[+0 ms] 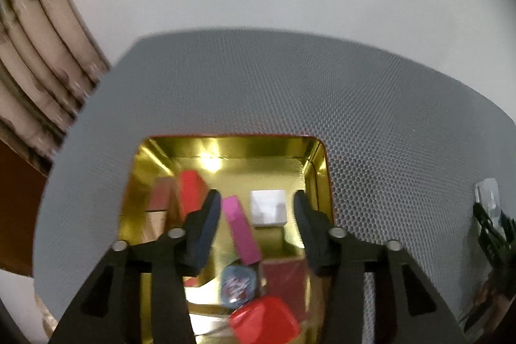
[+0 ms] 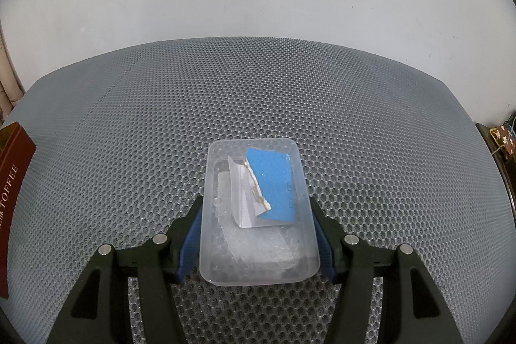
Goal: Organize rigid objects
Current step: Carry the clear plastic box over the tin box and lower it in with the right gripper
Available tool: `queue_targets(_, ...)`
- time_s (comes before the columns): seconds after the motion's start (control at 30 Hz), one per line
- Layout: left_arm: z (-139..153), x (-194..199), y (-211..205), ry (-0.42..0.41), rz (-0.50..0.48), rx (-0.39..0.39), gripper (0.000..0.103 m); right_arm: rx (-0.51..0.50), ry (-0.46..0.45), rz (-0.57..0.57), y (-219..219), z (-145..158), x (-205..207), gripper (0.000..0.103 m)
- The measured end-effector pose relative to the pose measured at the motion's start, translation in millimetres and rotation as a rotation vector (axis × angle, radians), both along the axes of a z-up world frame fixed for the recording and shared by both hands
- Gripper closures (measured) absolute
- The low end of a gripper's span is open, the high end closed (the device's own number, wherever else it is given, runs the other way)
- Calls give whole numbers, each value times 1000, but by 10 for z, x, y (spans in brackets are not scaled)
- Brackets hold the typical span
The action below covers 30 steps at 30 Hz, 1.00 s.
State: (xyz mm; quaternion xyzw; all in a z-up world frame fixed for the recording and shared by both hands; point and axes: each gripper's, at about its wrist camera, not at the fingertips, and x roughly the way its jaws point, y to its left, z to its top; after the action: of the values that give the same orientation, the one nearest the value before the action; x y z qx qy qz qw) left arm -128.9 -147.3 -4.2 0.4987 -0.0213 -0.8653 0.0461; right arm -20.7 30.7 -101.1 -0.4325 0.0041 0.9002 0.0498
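Right gripper (image 2: 256, 236) fingers spread wide, straddling the near half of a clear plastic container (image 2: 258, 215) on the grey mesh tabletop (image 2: 129, 118); whether the pads touch its walls, cannot tell; its long axis runs straight away from the fingers, blue card (image 2: 274, 182) inside toward the far end; left gripper (image 1: 258, 224) open, holding nothing, over a gold tin (image 1: 232, 157) of small blocks, pink block (image 1: 242, 231) between its fingers; right is nearer the container.
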Motion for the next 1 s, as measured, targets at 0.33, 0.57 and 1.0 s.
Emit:
queue_targets(0.33,372,708,-379,127,126,-66,44,18,0,6,245,165,67,43)
queue_targets(0.57,289,1081,-658,133,224,-43,40,16,23,91,-119,350,167,43)
queue_targets(1.0,235,1159,-1020,146,288,-59,30,-105,98,465,-1914,1097,446,43)
